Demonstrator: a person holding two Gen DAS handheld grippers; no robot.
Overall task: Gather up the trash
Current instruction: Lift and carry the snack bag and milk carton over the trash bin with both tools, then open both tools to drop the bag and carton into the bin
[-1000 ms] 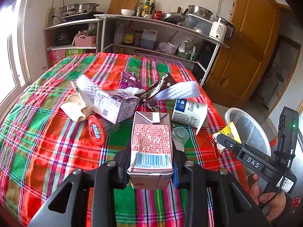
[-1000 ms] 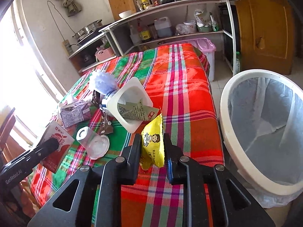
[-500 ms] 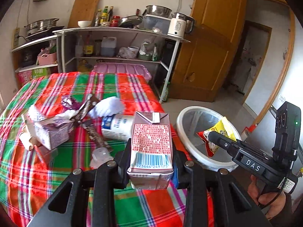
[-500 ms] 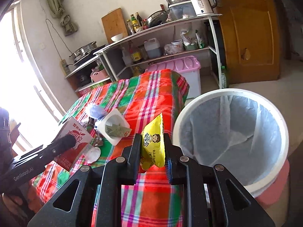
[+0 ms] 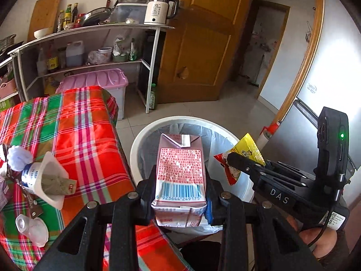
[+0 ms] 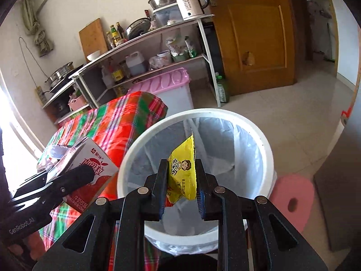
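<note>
My left gripper (image 5: 180, 181) is shut on a pink milk carton (image 5: 180, 167) and holds it over the near rim of the white trash bin (image 5: 144, 133). The carton (image 6: 90, 169) and left gripper also show at the left of the right wrist view. My right gripper (image 6: 181, 180) holds a yellow snack wrapper (image 6: 182, 171) over the bin (image 6: 266, 140), which has a clear liner. Its jaws look slightly parted around the wrapper. The wrapper (image 5: 246, 146) also shows in the left wrist view.
The plaid-covered table (image 5: 90, 135) stands left of the bin, with a yogurt cup (image 5: 45, 178), a small clear cup (image 5: 31, 228) and other trash at its left edge. A pink-lidded box (image 6: 167, 83), a shelf rack (image 6: 158, 31) and a wooden door (image 6: 259, 29) stand behind. A pink stool (image 6: 293, 201) sits beside the bin.
Both grippers have swung right from above the table to over the trash bin, carrying the carton and the wrapper. The right jaws look a little wider than before.
</note>
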